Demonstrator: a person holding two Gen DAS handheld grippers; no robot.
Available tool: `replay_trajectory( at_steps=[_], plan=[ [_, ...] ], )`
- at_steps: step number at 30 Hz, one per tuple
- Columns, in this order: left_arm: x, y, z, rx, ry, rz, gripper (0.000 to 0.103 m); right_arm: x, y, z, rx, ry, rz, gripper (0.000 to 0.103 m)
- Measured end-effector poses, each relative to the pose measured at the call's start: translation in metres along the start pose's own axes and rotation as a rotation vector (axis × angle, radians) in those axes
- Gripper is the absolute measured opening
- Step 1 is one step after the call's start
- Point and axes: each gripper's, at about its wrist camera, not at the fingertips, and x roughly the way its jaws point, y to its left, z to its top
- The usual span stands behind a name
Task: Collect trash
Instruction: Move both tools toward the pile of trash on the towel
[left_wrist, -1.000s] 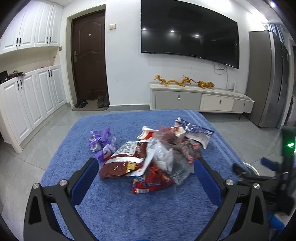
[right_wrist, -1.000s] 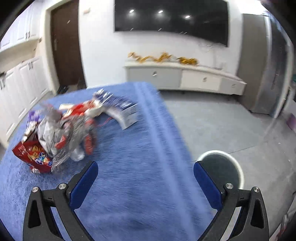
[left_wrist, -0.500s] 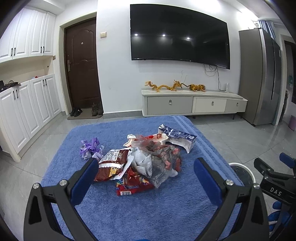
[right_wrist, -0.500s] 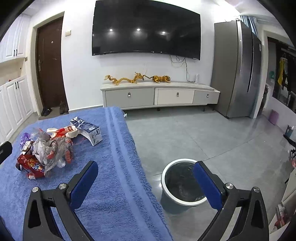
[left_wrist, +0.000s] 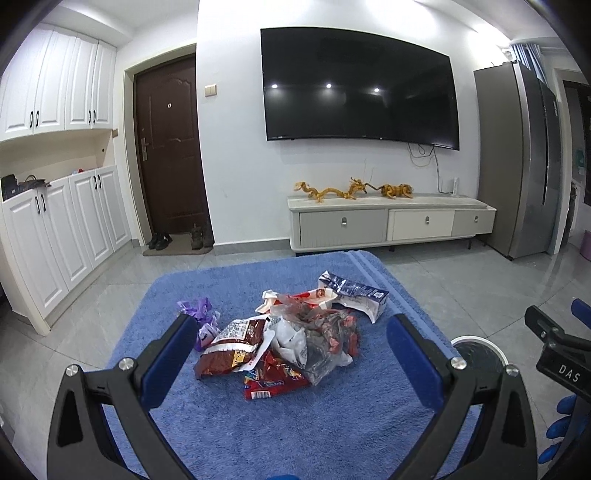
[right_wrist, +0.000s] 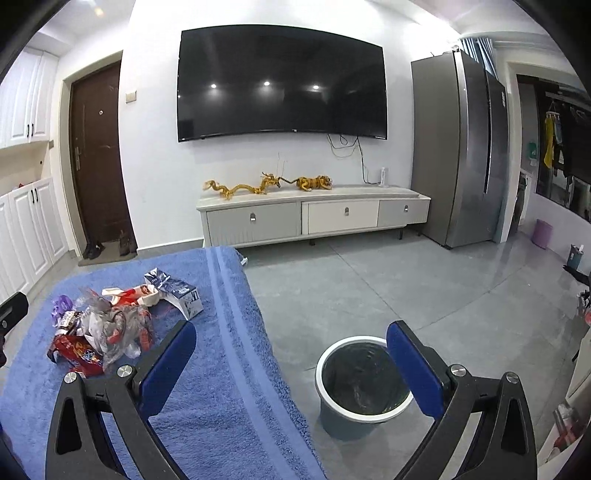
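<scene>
Hovering with fingers spread wide and empty, the left claw (left_wrist: 288, 354) faces the trash pile (left_wrist: 291, 339) lying just ahead of it on the blue-towelled desk (left_wrist: 332, 435). The right claw (right_wrist: 291, 362), equally wide and empty, hangs off to the pile's right, with the bin (right_wrist: 364, 387) on the floor below and ahead of it. The wrappers are loose and overlapping, so a pinch may catch only one slippery layer, scatter the rest, or snag the towel's pile.

Both wrist views TV-ward (left_wrist: 360, 86) over blue towel (right_wrist: 221, 369) (shared trash pile (left_wrist: 288, 339))
</scene>
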Motion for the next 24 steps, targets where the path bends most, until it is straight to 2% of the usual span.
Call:
replay_trajectory(
  at_steps=[24],
  plan=[
    [-0.073,-0.017,0.010,0.031,-0.127,-0.008,0.103,-0.063,-0.018,0.006,0.034,-0.110,-0.002,0.103]
  ],
)
